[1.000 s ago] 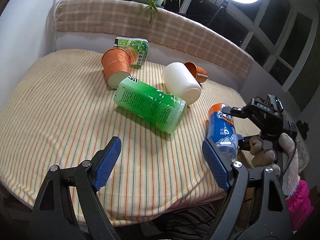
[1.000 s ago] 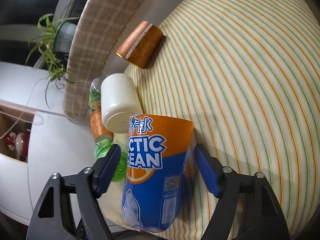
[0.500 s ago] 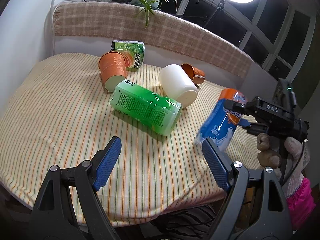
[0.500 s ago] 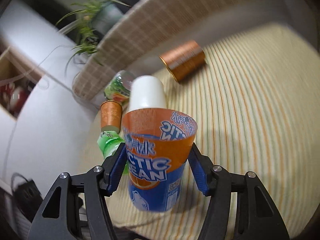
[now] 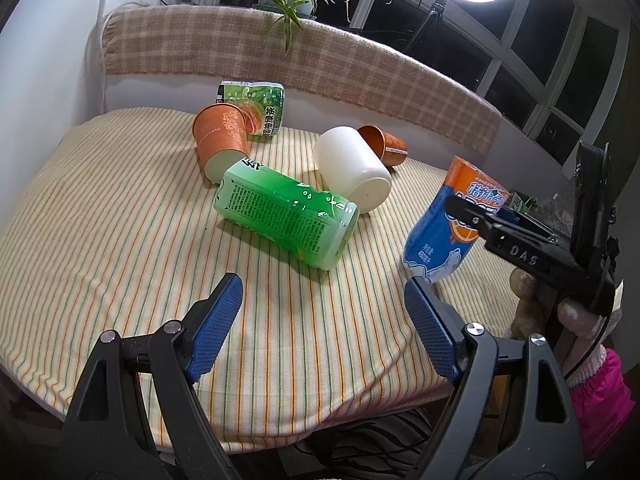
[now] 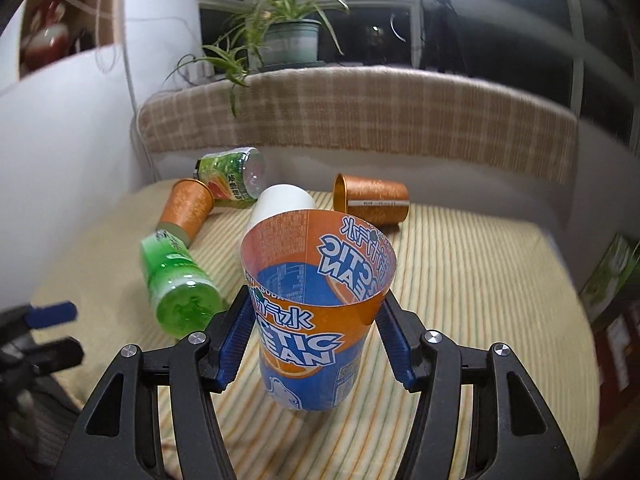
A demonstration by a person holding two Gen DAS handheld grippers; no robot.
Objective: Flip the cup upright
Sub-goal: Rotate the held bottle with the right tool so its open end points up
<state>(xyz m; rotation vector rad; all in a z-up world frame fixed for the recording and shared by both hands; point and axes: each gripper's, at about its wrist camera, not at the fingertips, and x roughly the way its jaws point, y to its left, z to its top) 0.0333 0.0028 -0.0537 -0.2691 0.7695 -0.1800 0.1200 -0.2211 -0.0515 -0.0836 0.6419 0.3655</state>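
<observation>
The blue and orange cup (image 6: 316,332) stands nearly upright, mouth up, its base on the striped cloth near the table's right front edge. My right gripper (image 6: 316,340) is shut on the cup's upper half, one pad on each side. In the left wrist view the cup (image 5: 444,232) leans a little to the right, with the right gripper (image 5: 480,220) clamped across it. My left gripper (image 5: 320,332) is open and empty, low over the front of the table, apart from the cup.
Lying on their sides on the striped table (image 5: 100,220): a green bottle cup (image 5: 284,212), a white cup (image 5: 354,168), an orange paper cup (image 5: 220,140), a copper cup (image 5: 382,146) and a green-labelled cup (image 5: 252,106). A checked backrest (image 5: 320,64) runs behind.
The right gripper closed on the lying blue and orange cup, lifted it and swung it from its side to nearly upright. The left gripper stayed open, barely moving.
</observation>
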